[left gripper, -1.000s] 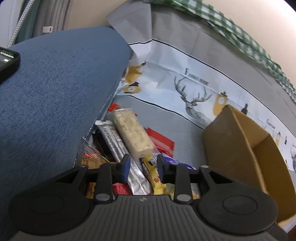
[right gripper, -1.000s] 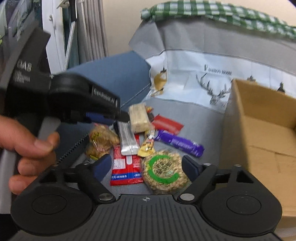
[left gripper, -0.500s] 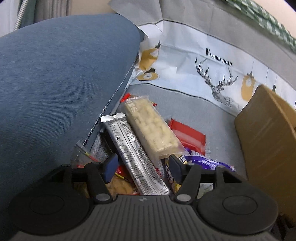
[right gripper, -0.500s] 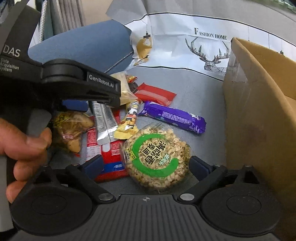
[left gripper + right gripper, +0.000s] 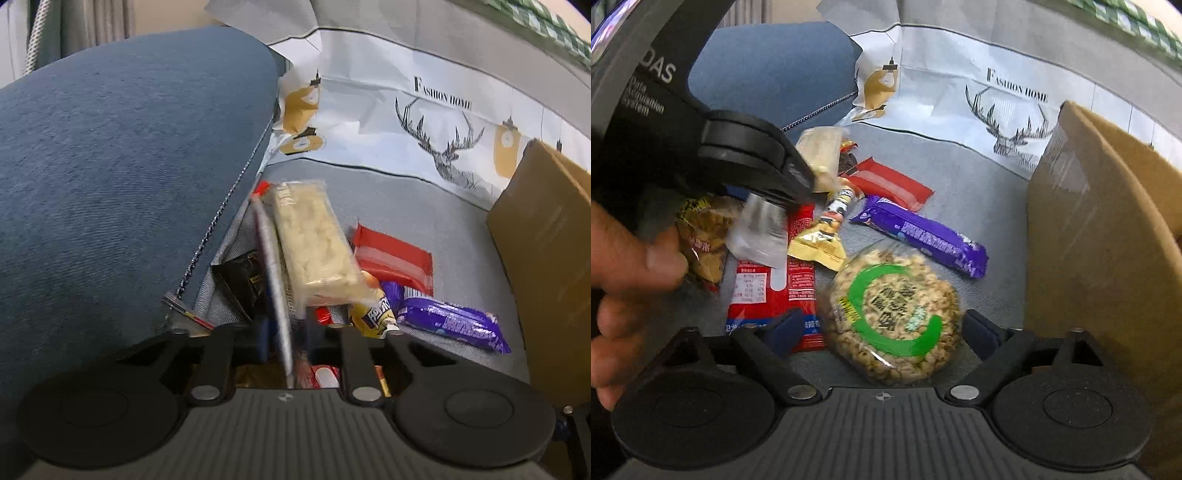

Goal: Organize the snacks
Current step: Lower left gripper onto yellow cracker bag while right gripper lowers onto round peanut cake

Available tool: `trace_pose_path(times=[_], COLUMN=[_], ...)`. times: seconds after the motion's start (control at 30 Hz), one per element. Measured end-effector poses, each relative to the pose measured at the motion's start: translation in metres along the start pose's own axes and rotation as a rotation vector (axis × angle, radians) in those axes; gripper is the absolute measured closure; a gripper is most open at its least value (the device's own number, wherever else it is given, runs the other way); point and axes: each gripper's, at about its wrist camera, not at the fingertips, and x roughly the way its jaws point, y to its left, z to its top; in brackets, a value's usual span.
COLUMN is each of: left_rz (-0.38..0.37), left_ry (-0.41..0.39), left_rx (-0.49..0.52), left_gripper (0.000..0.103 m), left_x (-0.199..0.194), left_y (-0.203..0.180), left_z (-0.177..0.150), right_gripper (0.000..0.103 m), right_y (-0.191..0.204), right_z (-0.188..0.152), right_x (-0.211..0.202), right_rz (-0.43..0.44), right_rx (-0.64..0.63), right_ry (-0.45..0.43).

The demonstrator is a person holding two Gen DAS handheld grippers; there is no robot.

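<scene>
- Left wrist view: the left gripper (image 5: 284,334) has just snapped its jaws together on the silver foil bar (image 5: 275,280), which stands edge-on between the blue pads, so the grip looks made.
- Leaning on that bar is a pale rice-crisp bar (image 5: 314,243). A red packet (image 5: 391,253), a yellow sachet (image 5: 371,312) and a purple wafer bar (image 5: 448,323) lie just to its right on the grey sofa seat (image 5: 424,206).
- The blue cushion (image 5: 122,177) crowds the heap from the left; the cardboard box (image 5: 546,258) stands at the right edge.
- Right wrist view: the right gripper (image 5: 886,332) straddles the round puffed-grain cake (image 5: 894,314) with the green ring. Its jaws have just been narrowing, yet the pads appear to stand just off the wrapper, so nothing is held so far.
- A hand (image 5: 631,291) at the left carries the other gripper, whose tip pinches the silver bar above a red-and-white packet (image 5: 775,284) and a crumpled brown snack bag (image 5: 701,236).
- Step in hand, as I judge it: picking up snacks with both grippers at once. Next, the right jaws should finish closing on the cake. The left should lift slowly so the pale bar slides off, then both loads go to the box.
</scene>
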Motion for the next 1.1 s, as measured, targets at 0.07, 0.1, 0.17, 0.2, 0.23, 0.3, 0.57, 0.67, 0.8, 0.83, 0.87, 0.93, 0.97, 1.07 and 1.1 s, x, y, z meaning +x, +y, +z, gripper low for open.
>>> trace_pose_path(times=[0.07,0.1,0.17,0.2,0.23,0.3,0.57,0.67,0.8,0.83,0.87,0.93,0.97,1.07,1.1], left_rz=[-0.003,-0.005,-0.016,-0.026,-0.036,-0.070,-0.243,-0.307,-0.299,-0.298,-0.298,-0.302,-0.303,-0.297,-0.297], left_ry=[-0.010,-0.013,-0.032,-0.046,-0.060,-0.090,-0.035,0.052,0.111,0.112,0.111,0.132,0.148,0.187,0.194], left_rx=[-0.013,-0.023,-0.047,-0.058,-0.067,-0.084,-0.103,-0.044,-0.020,-0.025,-0.025,-0.035,-0.046,-0.052,-0.044], left_gripper=[0.091,0.092,0.093,0.093,0.093,0.094,0.095,0.095,0.094,0.094,0.094,0.093,0.093,0.091,0.087], left_x=[-0.002,-0.004,-0.009,-0.013,-0.018,-0.028,-0.062,-0.076,-0.084,-0.084,-0.084,-0.079,-0.075,-0.066,-0.064], left_y=[0.002,0.003,0.006,0.007,0.009,0.011,0.023,0.026,0.029,0.029,0.030,0.031,0.031,0.029,0.026], left_z=[0.000,0.000,0.000,0.000,0.001,0.000,-0.001,-0.004,-0.011,-0.012,-0.013,-0.012,-0.011,-0.010,-0.009], right_gripper=[0.022,0.023,0.041,0.050,0.056,0.076,0.094,0.089,0.024,0.024,0.024,0.023,0.021,0.016,0.015], right_y=[0.003,0.004,0.009,0.013,0.015,0.016,0.008,0.002,-0.006,-0.007,-0.008,-0.008,-0.007,-0.011,-0.013], right_z=[-0.002,-0.003,-0.005,-0.005,-0.005,-0.006,-0.015,-0.014,-0.009,-0.009,-0.008,-0.007,-0.007,-0.007,-0.006], right_x=[-0.003,-0.005,-0.013,-0.018,-0.023,-0.029,-0.042,-0.049,-0.051,-0.050,-0.048,-0.043,-0.040,-0.029,-0.025], right_rz=[0.008,0.012,0.003,-0.010,-0.011,0.020,0.064,0.090,0.070,0.074,0.075,0.077,0.079,0.118,0.126], right_rx=[-0.035,-0.049,-0.100,-0.138,-0.162,-0.177,-0.129,-0.058,0.049,0.061,0.071,0.083,0.087,0.148,0.180], right_ry=[-0.005,-0.010,-0.045,-0.064,-0.081,-0.083,-0.066,-0.064,-0.086,-0.086,-0.082,-0.068,-0.061,-0.016,-0.004])
